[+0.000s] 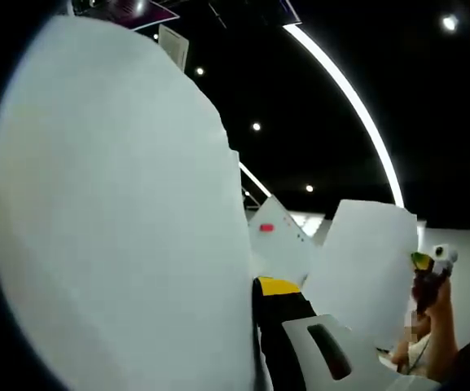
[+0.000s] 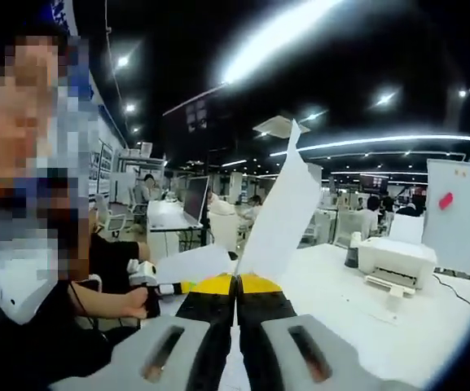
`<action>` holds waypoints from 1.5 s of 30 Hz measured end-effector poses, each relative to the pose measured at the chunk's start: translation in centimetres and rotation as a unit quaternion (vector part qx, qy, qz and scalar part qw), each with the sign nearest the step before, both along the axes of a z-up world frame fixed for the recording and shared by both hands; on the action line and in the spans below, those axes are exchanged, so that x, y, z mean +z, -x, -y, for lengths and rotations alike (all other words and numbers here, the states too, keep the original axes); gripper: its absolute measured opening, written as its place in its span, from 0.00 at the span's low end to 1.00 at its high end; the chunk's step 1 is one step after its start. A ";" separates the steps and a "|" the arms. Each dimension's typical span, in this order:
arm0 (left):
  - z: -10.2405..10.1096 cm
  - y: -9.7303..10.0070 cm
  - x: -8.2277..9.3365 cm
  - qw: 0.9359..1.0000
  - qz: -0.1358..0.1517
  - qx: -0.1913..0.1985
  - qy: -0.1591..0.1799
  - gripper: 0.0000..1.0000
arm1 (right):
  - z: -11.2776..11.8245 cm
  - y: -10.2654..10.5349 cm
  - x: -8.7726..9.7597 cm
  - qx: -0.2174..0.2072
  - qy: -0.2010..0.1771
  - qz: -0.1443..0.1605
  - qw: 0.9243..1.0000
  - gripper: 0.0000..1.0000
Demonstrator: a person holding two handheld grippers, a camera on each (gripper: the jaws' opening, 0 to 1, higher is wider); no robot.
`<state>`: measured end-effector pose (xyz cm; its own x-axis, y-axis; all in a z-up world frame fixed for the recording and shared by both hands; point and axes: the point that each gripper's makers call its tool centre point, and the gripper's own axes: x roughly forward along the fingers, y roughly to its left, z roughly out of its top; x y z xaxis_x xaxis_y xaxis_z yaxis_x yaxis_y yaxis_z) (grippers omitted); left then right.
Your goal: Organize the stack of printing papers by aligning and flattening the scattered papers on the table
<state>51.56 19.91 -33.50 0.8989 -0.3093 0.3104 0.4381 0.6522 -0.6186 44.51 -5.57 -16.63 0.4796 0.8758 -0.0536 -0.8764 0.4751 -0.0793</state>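
Right gripper (image 2: 236, 287) clamped on a sheet (image 2: 279, 216), raised above the table (image 2: 357, 305). Left gripper (image 1: 261, 314) apparently clamped on paper (image 1: 120, 220). Could slip or crease from pulling apart.

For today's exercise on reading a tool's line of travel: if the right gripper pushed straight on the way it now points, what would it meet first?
The right gripper is shut on a sheet of paper that rises straight ahead of its jaws, so that sheet is already in its line. Beyond it lies the white table; depth there is unclear.
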 end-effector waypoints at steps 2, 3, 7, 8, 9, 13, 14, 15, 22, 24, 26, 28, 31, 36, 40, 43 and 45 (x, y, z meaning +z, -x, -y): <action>0.0 0.0 0.0 1.000 0.000 0.000 0.000 0.06 | -0.2 0.3 0.0 0.006 0.005 0.003 1.000 0.00; 0.0 0.0 0.0 1.000 0.000 0.000 0.000 0.06 | -0.4 0.4 -0.1 0.009 0.007 0.004 1.000 0.00; 0.0 0.0 0.0 1.000 0.000 0.000 0.000 0.06 | -0.6 0.5 -0.3 0.014 0.017 0.005 1.000 0.00; 0.0 0.0 0.0 1.000 0.000 0.000 0.000 0.06 | -0.6 0.5 -0.3 0.014 0.018 0.005 1.000 0.00; 0.0 0.1 0.0 1.000 0.000 0.000 0.000 0.06 | -0.6 0.6 -0.4 0.016 0.022 0.005 1.000 0.00; 0.1 0.1 0.0 1.000 0.000 0.000 0.000 0.06 | -1.0 1.3 -0.4 0.032 0.045 0.021 0.998 0.00; 0.1 0.1 0.0 1.000 0.000 0.000 0.000 0.06 | -1.1 1.6 -0.4 0.035 0.050 0.025 0.998 0.00; 0.1 0.1 0.0 1.000 0.000 0.000 0.000 0.06 | -1.2 1.8 -0.4 0.041 0.056 0.028 0.997 0.00; 0.2 0.1 0.1 1.000 0.001 -0.001 0.000 0.06 | -2.0 3.0 -0.4 0.067 0.074 0.035 0.994 0.00; 0.2 0.1 0.1 1.000 0.000 -0.001 0.000 0.06 | -2.1 3.2 -0.4 0.072 0.078 0.036 0.994 0.00; 0.2 0.1 0.1 1.000 0.000 -0.001 0.000 0.06 | -2.1 3.2 -0.3 0.076 0.077 0.035 0.993 0.00; 0.2 0.1 0.1 1.000 0.000 -0.001 0.000 0.06 | -2.2 3.4 -0.2 0.081 0.075 0.035 0.993 0.00; 0.2 0.0 0.1 1.000 -0.001 -0.002 0.000 0.06 | -2.2 3.4 -0.2 0.081 0.081 0.038 0.993 0.00; 0.2 0.0 0.0 1.000 -0.001 -0.002 -0.001 0.06 | -2.2 3.7 0.0 0.097 0.088 0.039 0.991 0.00; 0.2 -0.1 0.0 1.000 -0.001 -0.002 -0.001 0.06 | -2.4 4.3 0.2 0.120 0.091 0.049 0.987 0.00; 0.1 -0.1 0.0 1.000 -0.001 -0.002 -0.001 0.06 | -2.7 4.9 0.1 0.139 0.102 0.056 0.983 0.00; 0.2 -0.1 0.0 1.000 -0.001 -0.002 0.000 0.06 | -2.9 5.3 -0.1 0.155 0.106 0.056 0.981 0.00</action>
